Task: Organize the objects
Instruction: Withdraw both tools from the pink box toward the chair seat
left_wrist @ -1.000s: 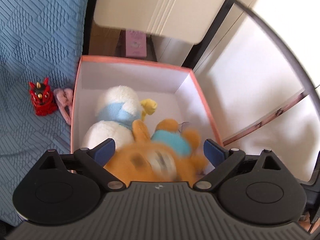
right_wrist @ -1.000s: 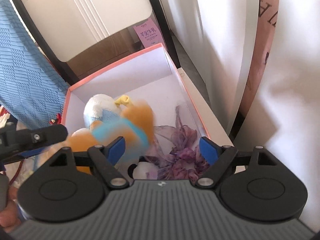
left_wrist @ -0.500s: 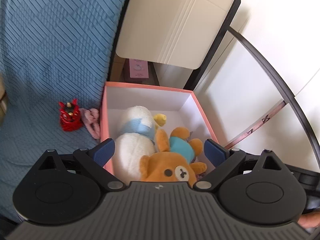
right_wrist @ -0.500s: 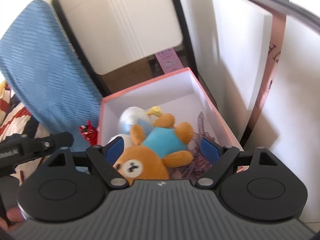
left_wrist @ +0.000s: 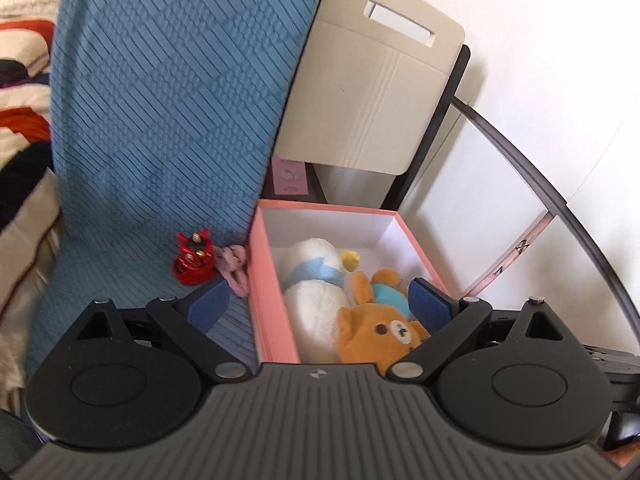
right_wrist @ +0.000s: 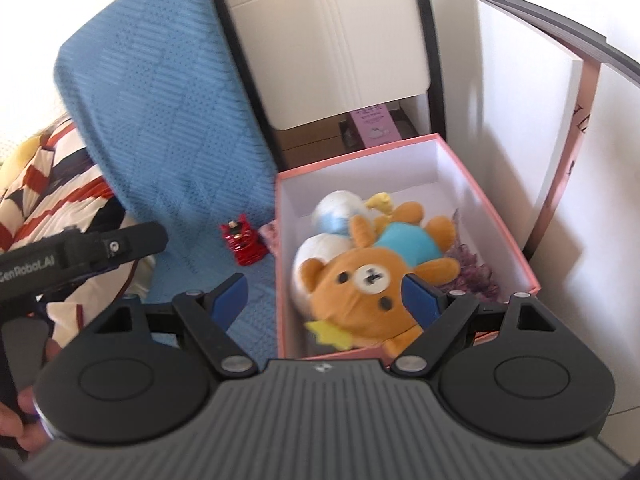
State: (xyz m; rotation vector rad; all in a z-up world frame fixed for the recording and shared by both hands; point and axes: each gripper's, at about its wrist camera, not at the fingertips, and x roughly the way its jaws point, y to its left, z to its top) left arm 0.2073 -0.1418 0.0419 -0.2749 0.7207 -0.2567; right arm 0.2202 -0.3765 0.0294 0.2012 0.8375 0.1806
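Observation:
A pink box point(left_wrist: 267, 280) point(right_wrist: 496, 216) with a white inside holds a brown bear plush point(left_wrist: 376, 328) point(right_wrist: 360, 280) in a blue shirt, a white duck plush point(left_wrist: 316, 280) point(right_wrist: 332, 212) and purple flowers point(right_wrist: 472, 268). A red figurine point(left_wrist: 194, 256) point(right_wrist: 244, 242) and a small pink item point(left_wrist: 232, 262) lie on the blue blanket point(left_wrist: 160, 120) left of the box. My left gripper point(left_wrist: 318, 306) is open and empty, above the box's near left corner. My right gripper point(right_wrist: 326, 298) is open and empty, above the bear.
A cream chair back point(left_wrist: 376, 92) point(right_wrist: 332, 48) stands behind the box, with a pink carton point(left_wrist: 290, 176) point(right_wrist: 374, 124) under it. White panels point(left_wrist: 500, 208) close the right side. A striped cloth point(right_wrist: 52, 184) lies at the left.
Both grippers have pulled up and back from the box. The bear, blurred and moving a second ago, now lies still in the box.

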